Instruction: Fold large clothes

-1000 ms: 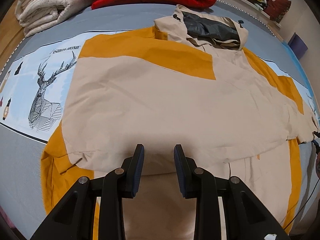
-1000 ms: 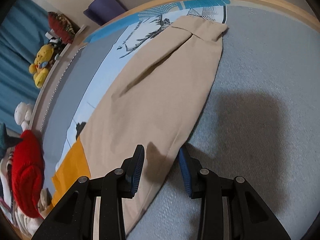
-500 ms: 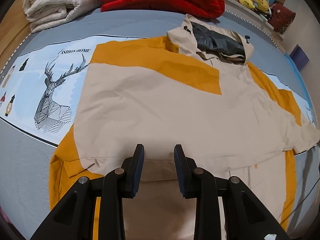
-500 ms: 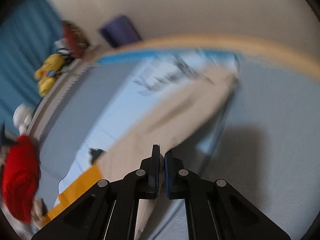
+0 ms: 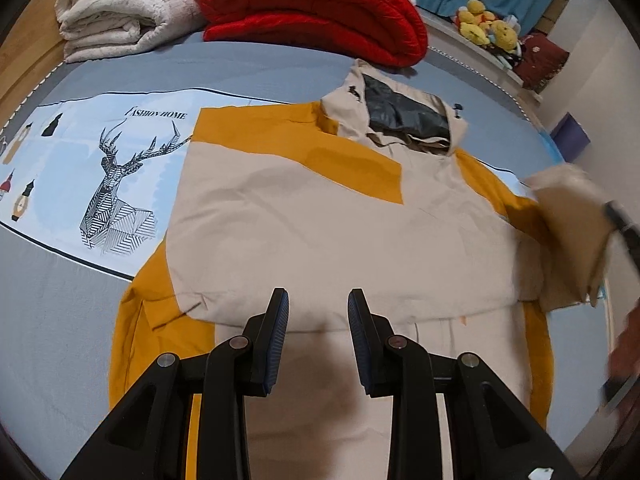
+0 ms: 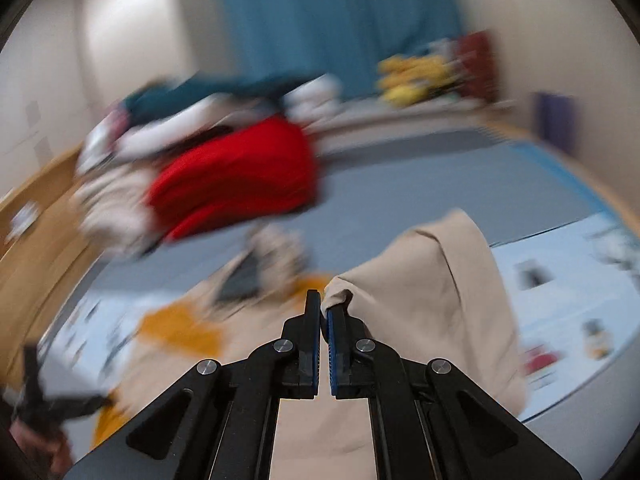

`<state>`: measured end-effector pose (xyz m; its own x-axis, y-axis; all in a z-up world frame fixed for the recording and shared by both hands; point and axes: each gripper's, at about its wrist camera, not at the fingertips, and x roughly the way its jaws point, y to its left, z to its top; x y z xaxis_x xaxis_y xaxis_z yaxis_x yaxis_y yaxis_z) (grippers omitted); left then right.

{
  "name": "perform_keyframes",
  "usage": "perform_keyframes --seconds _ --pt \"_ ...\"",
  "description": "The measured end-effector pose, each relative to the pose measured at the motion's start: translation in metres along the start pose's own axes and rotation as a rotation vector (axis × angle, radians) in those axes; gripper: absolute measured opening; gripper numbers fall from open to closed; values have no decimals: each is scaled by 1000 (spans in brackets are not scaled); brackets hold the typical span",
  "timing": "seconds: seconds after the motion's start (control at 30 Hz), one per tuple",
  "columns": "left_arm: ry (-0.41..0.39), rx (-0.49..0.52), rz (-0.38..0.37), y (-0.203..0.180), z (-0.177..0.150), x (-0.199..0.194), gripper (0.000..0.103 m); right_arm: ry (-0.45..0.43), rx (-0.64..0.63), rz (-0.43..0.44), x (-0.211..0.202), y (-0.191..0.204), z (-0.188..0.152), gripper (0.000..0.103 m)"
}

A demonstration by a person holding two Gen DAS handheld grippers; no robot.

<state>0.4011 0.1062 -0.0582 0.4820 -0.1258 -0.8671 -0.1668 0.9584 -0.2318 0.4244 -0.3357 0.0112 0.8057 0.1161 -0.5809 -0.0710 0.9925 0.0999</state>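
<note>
A beige and orange hooded jacket (image 5: pixel 320 216) lies spread flat on the bed, its hood (image 5: pixel 400 116) toward the far side. My left gripper (image 5: pixel 318 304) hovers over the jacket's lower part, jaws apart, with nothing between them. My right gripper (image 6: pixel 324 308) is shut on the beige sleeve (image 6: pixel 432 280), which hangs lifted off the bed. In the left wrist view that raised sleeve (image 5: pixel 568 236) stands blurred over the jacket's right edge, with the right gripper (image 5: pixel 624 224) behind it. The left gripper (image 6: pixel 36 404) shows as a dark blur at the lower left of the right wrist view.
A red quilt (image 5: pixel 316 12) and folded white blankets (image 5: pixel 120 12) are stacked at the bed's far side. Plush toys (image 5: pixel 488 32) sit on a ledge before a blue curtain (image 6: pixel 328 20). A deer-print sheet (image 5: pixel 100 172) lies under the jacket on the left.
The right gripper closed on the sleeve, rolled, and swung it up off the bed toward the jacket's body. The left gripper rose slightly, still open.
</note>
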Motion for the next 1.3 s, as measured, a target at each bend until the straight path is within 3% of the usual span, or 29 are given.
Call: perform_keyframes --seconds 0.13,0.2,0.3,0.37,0.47,0.53,0.6,0.73,0.87,1.13,1.3 --pt "33 3 -36 -5 -11 0 32 232 -74 109 43 60 -65 8" --pt "50 2 -48 -9 -17 1 34 343 -62 106 61 71 -95 11" --pt "63 9 -62 -13 -25 0 34 412 -39 51 72 70 -117 13" --pt "62 21 -60 -15 -27 -1 34 411 2 42 68 68 -114 15" --pt "57 20 -66 -16 -23 -2 34 381 13 23 51 66 -98 27" --pt "50 17 -64 -16 -20 -1 34 369 -20 -2 37 71 -86 46" --pt "49 12 -57 -14 -16 2 35 349 -44 -48 24 74 -74 57" --pt "54 3 -39 -15 -12 10 35 302 -53 -80 7 79 -66 57" --pt "59 25 -31 -24 -13 16 35 258 53 -127 -1 40 -80 57" --pt "47 75 -32 -39 -13 17 35 376 385 -232 15 -74 -110 57" --pt "48 94 -34 -46 -17 22 35 465 572 -148 39 -108 -132 57"
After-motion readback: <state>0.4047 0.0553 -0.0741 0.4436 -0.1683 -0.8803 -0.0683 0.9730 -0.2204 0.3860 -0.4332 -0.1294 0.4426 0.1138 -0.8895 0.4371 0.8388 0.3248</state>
